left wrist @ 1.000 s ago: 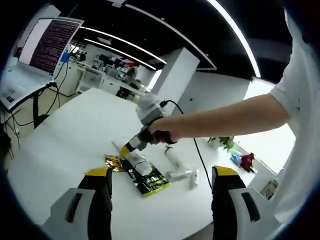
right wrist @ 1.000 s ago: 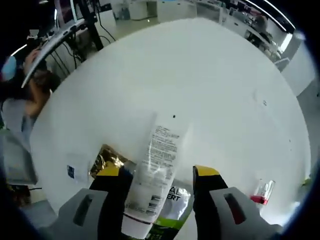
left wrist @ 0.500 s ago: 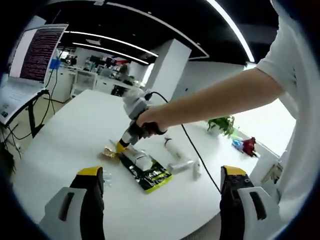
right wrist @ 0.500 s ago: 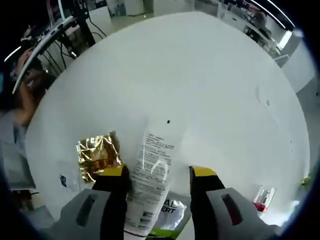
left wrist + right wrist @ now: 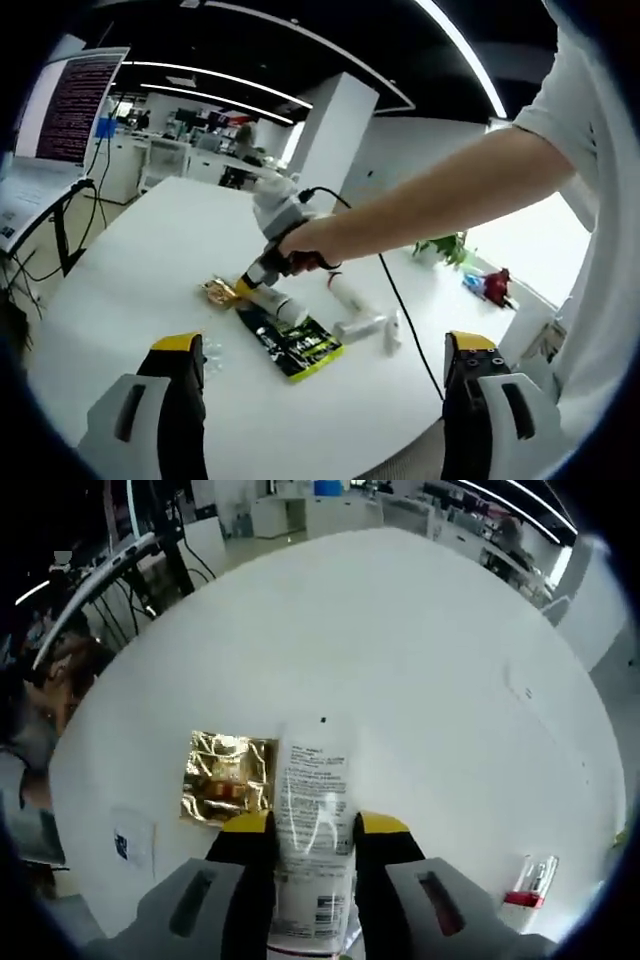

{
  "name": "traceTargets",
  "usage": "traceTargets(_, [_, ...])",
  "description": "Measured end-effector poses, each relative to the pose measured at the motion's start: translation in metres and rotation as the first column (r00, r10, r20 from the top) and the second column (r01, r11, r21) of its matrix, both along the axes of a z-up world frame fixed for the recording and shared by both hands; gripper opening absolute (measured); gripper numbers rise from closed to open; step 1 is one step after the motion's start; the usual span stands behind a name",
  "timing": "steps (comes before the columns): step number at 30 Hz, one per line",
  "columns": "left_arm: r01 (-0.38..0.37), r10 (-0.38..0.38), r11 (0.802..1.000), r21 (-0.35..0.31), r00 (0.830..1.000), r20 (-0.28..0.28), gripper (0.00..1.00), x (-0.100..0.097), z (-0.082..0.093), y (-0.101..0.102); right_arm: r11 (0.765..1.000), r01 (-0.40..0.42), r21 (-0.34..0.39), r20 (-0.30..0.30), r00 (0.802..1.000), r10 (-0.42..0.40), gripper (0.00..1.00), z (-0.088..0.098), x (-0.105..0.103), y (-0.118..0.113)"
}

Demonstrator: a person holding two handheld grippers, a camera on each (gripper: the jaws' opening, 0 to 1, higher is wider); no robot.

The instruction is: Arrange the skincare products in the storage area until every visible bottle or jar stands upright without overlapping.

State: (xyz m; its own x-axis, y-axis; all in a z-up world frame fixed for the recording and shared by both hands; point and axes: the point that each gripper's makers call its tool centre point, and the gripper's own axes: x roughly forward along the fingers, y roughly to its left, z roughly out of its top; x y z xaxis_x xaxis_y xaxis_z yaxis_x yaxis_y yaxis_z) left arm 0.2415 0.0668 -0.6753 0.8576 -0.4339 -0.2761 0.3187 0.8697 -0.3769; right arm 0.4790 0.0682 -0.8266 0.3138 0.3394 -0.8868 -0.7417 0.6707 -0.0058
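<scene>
My right gripper (image 5: 315,828) is shut on a white tube (image 5: 313,800) with printed text, which lies along its jaws and points away over the white table (image 5: 420,650). A gold foil sachet (image 5: 228,777) lies just left of the tube. In the left gripper view, the right gripper (image 5: 258,282) holds the white tube (image 5: 283,308) low over a green-and-black sachet (image 5: 298,350), beside the gold sachet (image 5: 214,292). Three white bottles (image 5: 362,327) lie on their sides to the right of it. My left gripper (image 5: 324,346) hangs open and empty, well back from the items.
A red-capped vial (image 5: 527,883) lies at the lower right, and a small flat packet (image 5: 130,840) at the lower left. A black cable (image 5: 400,320) trails from the right gripper across the table. A potted plant (image 5: 446,247) and a red object (image 5: 493,286) stand far right; a laptop (image 5: 60,110) far left.
My right gripper's jaws have closed from wide apart onto the white tube. The gold sachet now shows in full beside the tube. The left gripper stays open.
</scene>
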Motion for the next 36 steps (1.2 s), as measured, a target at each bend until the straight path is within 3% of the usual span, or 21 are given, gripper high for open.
traceTargets(8, [-0.002,0.002,1.0,0.009,1.0,0.001,0.92,-0.001,0.003,0.003,0.996,-0.02,0.084,0.039,0.999,0.017,0.28,0.008,-0.002,-0.005])
traceTargets(15, [0.012,-0.012,1.0,0.018,1.0,0.008,0.91,0.0,0.01,0.002,0.982,0.004,0.19,0.088,0.996,-0.021,0.29,0.028,-0.015,-0.03])
traceTargets(20, [0.037,-0.038,0.999,0.031,0.999,0.019,0.91,0.001,0.018,-0.005,0.962,0.006,0.272,0.13,0.991,-0.043,0.29,0.053,-0.025,-0.044])
traceTargets(25, [0.068,-0.07,0.997,0.042,0.997,0.031,0.91,0.002,0.026,-0.014,0.896,-0.04,0.443,0.197,0.979,-0.053,0.29,0.09,-0.027,-0.044])
traceTargets(29, [0.08,-0.081,0.996,0.03,0.995,0.051,0.91,0.003,0.039,-0.019,0.876,-0.066,0.477,0.224,0.973,-0.049,0.29,0.112,-0.032,-0.054])
traceTargets(32, [0.088,-0.09,0.995,0.045,0.994,0.059,0.91,0.002,0.044,-0.021,0.833,-0.063,0.55,0.218,0.973,-0.071,0.29,0.128,-0.042,-0.061])
traceTargets(36, [0.099,-0.102,0.994,0.052,0.992,0.069,0.91,0.0,0.053,-0.024,0.814,-0.097,0.573,0.242,0.969,-0.054,0.29,0.147,-0.059,-0.072])
